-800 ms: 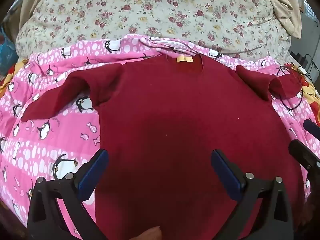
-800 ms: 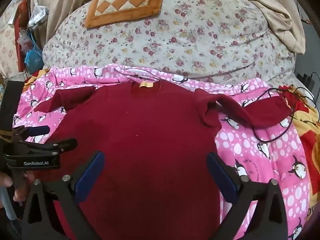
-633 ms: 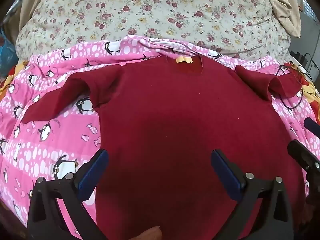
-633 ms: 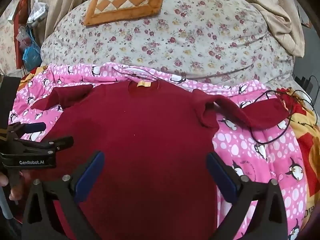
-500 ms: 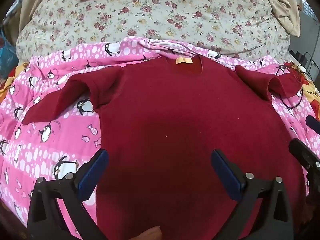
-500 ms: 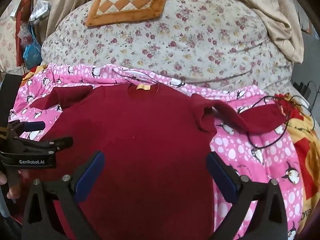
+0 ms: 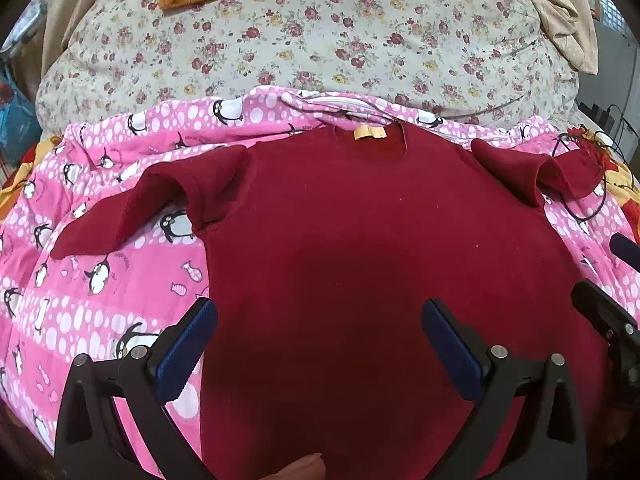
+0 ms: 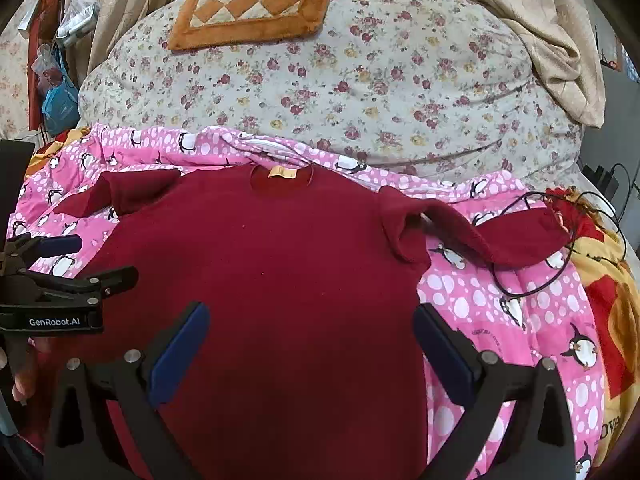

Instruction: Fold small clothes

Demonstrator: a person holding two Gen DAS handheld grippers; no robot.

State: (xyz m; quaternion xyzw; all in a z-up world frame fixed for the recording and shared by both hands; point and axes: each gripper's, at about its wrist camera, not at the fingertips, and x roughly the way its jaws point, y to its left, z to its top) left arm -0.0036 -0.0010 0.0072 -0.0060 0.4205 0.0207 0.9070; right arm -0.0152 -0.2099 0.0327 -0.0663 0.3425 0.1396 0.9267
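Note:
A small dark red long-sleeved sweater [image 7: 360, 248] lies flat on a pink penguin blanket [image 7: 80, 280], collar with a tan label [image 7: 370, 132] at the far side. Both sleeves stick out, the left sleeve [image 7: 132, 208] and the right sleeve [image 8: 500, 240], each bunched at the shoulder. My left gripper [image 7: 320, 328] is open and empty above the sweater's lower left part. My right gripper [image 8: 312, 332] is open and empty above its lower right part. The left gripper also shows at the left edge of the right wrist view [image 8: 68, 268].
A floral quilt [image 8: 360, 80] is heaped behind the blanket, with an orange checkered cushion [image 8: 256, 8] on top. A black cable [image 8: 532, 264] loops over the right sleeve end. Beige cloth [image 8: 560, 40] hangs at the far right. Bags [image 8: 56, 96] hang at the far left.
The right wrist camera has pulled back and risen a little, so the sweater sits lower in its view. The left wrist view is nearly the same. Both grippers stay open.

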